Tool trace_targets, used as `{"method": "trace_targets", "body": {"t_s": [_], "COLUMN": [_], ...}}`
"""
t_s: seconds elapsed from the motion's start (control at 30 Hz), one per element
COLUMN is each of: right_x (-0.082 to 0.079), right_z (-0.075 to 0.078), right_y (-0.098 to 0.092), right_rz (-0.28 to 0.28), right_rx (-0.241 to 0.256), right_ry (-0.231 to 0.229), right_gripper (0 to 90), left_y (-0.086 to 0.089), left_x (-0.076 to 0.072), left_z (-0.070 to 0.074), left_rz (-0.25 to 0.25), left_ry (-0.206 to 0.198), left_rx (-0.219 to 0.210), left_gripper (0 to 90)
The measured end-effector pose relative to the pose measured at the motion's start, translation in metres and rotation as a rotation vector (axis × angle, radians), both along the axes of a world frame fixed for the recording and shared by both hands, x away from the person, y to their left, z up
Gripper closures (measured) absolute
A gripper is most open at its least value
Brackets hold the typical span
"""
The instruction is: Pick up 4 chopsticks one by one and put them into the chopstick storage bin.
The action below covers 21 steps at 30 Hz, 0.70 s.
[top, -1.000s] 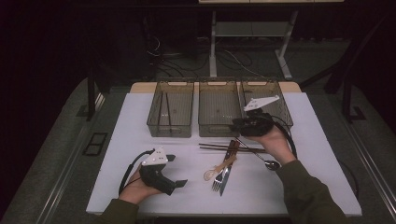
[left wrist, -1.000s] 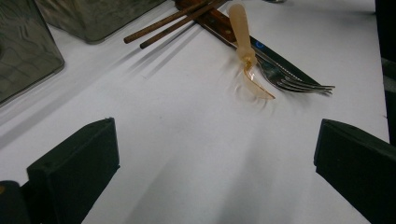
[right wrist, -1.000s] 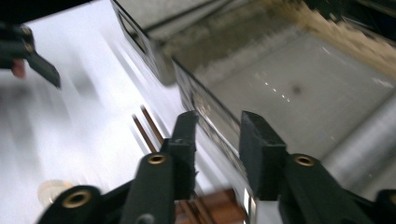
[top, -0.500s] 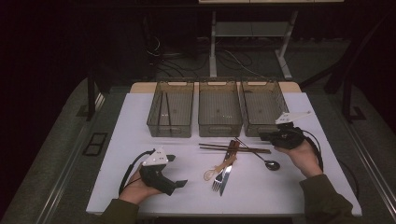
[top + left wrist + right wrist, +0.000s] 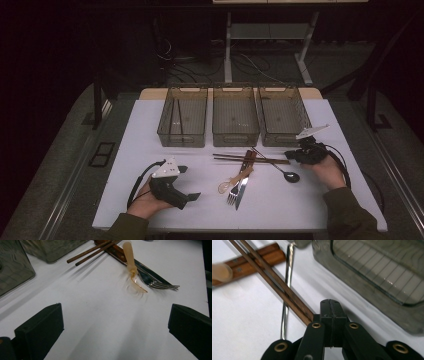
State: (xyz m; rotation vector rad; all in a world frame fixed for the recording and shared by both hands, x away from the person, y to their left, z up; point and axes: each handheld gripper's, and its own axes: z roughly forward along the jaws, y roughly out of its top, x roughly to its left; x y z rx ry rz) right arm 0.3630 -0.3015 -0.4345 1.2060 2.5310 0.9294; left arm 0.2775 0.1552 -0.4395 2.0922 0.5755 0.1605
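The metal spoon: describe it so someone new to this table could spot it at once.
Start at the three clear bins along the white table's far side. Just in front of the right-hand bin, beside the right hand-held gripper, lies the metal spoon. It alone is all silver with a round bowl, lying apart from the fork and knife.

Brown wooden chopsticks [image 5: 274,285], shiny metal spoon [image 5: 287,285]
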Motion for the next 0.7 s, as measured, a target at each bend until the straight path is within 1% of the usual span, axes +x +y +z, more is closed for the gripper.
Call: {"method": "trace_targets", "body": {"t_s": [0.07,0.1,0.3,0.6,0.7], "right_x": [-0.0001,-0.0003,-0.0004,-0.0027,-0.0046], "right_z": [-0.002,-0.0026,-0.004,-0.0058,-0.0056], "right_y": [-0.0001,0.0004,0.002,-0.0005,-0.0029], "right_rz": [0.003,0.003,0.005,0.012,0.011], "right_rx": [-0.011,-0.011,-0.014,-0.026,-0.019], "right_ry": [0.005,0.011,0.015,0.025,0.03], "right_gripper": [90.0,90.0,90.0,90.0,90.0], "left_y": [-0.0001,-0.0002,-0.0002,-0.0002,-0.0003], "left_x": [0.0,0.0,0.0,0.0001,0.0001], "left_z": [-0.0001,-0.0002,-0.0003,-0.0004,-0.0004], "left_rz": [-0.001,-0.001,0.0,-0.001,-0.002], "left_ry": [0.0,0.001,0.001,0.003,0.003], "left_rx": [0.0,0.0,0.0,-0.002,-0.001], "left_gripper": [0.0,0.0,0.0,0.0,0.0]}}
